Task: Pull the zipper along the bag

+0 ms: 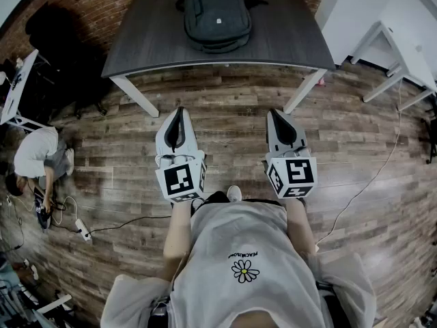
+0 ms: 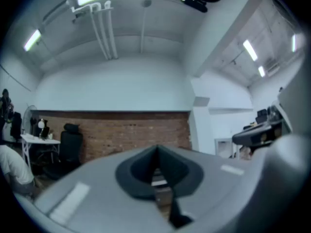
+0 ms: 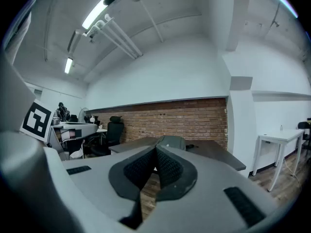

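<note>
Dark bag [image 1: 217,18] on table [image 1: 147,36], zipper too small to see; left claw [image 1: 179,113], right claw [image 1: 274,114] pressed together, empty

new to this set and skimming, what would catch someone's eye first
Two grey grippers, the left gripper and the right gripper, fill the middle of the head view, fingers together and empty, above a wooden floor. Ahead, a dark backpack lies on a dark table by a brick wall, untouched. At the left edge a person crouches on the floor.
</note>
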Motion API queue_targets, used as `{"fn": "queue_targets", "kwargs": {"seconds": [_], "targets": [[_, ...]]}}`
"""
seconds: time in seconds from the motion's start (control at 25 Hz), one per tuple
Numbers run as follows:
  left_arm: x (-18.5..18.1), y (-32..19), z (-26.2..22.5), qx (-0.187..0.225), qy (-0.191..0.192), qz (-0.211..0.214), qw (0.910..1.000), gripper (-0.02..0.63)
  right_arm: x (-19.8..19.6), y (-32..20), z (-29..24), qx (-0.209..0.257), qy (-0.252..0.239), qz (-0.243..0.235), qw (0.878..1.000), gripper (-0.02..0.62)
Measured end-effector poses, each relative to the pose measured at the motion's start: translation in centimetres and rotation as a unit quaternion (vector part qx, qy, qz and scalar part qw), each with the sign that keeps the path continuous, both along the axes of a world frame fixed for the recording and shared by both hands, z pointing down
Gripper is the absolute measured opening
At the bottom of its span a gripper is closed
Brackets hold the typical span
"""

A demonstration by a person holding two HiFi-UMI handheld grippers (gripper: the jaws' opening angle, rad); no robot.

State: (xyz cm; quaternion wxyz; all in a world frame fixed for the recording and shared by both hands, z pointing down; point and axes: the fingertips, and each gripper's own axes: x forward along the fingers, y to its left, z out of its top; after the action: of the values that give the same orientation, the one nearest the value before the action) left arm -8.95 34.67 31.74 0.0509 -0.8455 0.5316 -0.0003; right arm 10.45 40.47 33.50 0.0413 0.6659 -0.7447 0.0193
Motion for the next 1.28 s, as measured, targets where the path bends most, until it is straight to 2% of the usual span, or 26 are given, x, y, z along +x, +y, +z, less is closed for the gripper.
{"fn": "queue_targets", "kwargs": {"seconds": [0.24,0.56,0.72,1.0,1.28], "targets": [[-0.8,-1.0,0.3,-0.002,0.006,0.002,1.0000,-0.002,-0.7,-1.0,0.8,-0.010,-0.007,-0.007,1.000,0.000],[-2.0,-1.6,1.7,-0.029,0.034,-0.009,0.9990,-0.002,-1.2,-1.1,1.8,-0.019,-0.039,-0.028,0.999,0.000],[-2.2,-3.3,2.6,-0.034,0.041,-0.015,0.9985,-0.002,-0.9,-1.8,2.4,-0.023,-0.038,-0.034,0.998,0.002],[-0.6,-10.0,2.2,-0.019,0.051,0.005,0.9985,-0.002,0.3,-7.4,2.7,-0.024,-0.029,-0.035,0.999,0.002],[1.0,-19.5,1.1,-0.013,0.060,0.034,0.9975,-0.002,1.5,-17.0,1.6,-0.018,-0.017,-0.023,0.999,0.002]]}}
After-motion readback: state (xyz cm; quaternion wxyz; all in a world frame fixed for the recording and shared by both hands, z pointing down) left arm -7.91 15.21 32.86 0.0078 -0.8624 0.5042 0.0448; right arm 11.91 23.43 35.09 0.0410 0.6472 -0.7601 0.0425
